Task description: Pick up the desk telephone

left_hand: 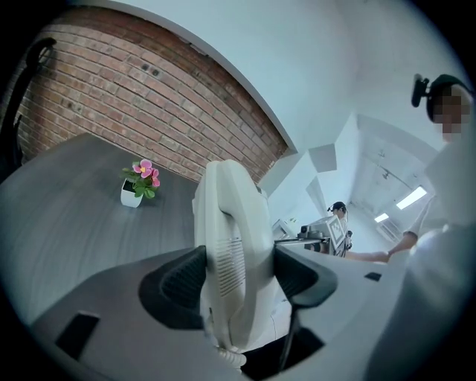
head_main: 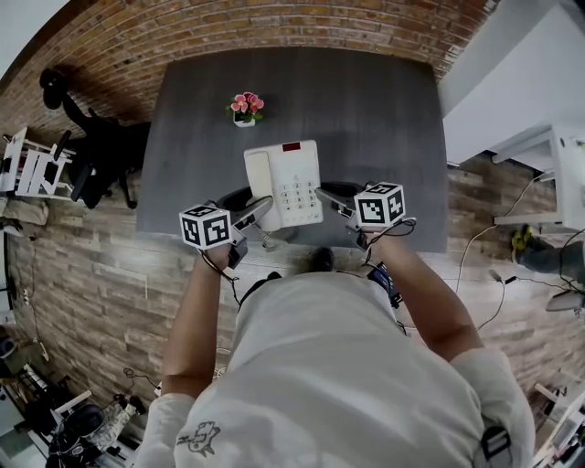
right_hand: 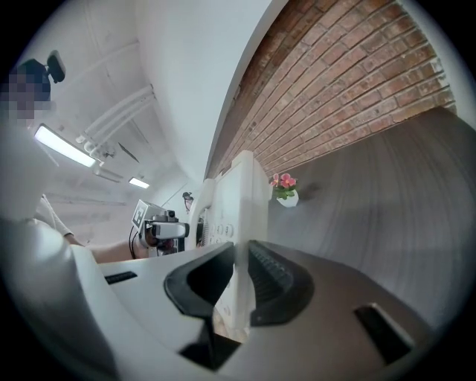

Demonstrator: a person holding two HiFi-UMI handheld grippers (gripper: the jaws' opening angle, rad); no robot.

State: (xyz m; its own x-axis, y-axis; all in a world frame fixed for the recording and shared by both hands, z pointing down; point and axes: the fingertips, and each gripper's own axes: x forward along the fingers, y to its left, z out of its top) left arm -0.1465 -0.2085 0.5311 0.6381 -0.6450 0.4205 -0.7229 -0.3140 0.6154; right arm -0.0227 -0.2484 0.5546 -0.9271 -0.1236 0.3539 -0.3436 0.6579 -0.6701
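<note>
A white desk telephone (head_main: 285, 183) is held between the two grippers above the near part of a dark grey surface (head_main: 366, 110), keypad facing up and its handset (head_main: 259, 178) lying along its left side. The left gripper (head_main: 259, 208) comes in from the left; in the left gripper view (left_hand: 236, 275) its jaws stand wide apart and clamp the handset side of the telephone (left_hand: 230, 245), with both dark ribbed pads pressed against the white plastic. The right gripper (head_main: 331, 199) comes in from the right; in the right gripper view (right_hand: 239, 279) its jaws are nearly together and pinch the thin right edge of the telephone (right_hand: 234, 208). A coiled cord (head_main: 265, 239) hangs from the near left corner of the telephone, and its end shows below the left jaws (left_hand: 230, 356). The telephone seems to be clear of the surface, though no view shows the gap under it plainly. Farther back on the surface, well apart from the telephone, stands a small white flower pot (head_main: 246, 108) with pink blooms, which shows in both gripper views (left_hand: 138, 182) (right_hand: 285, 189). A brick wall (head_main: 274, 27) runs behind the surface, and a wooden floor (head_main: 91, 265) lies around it.
</note>
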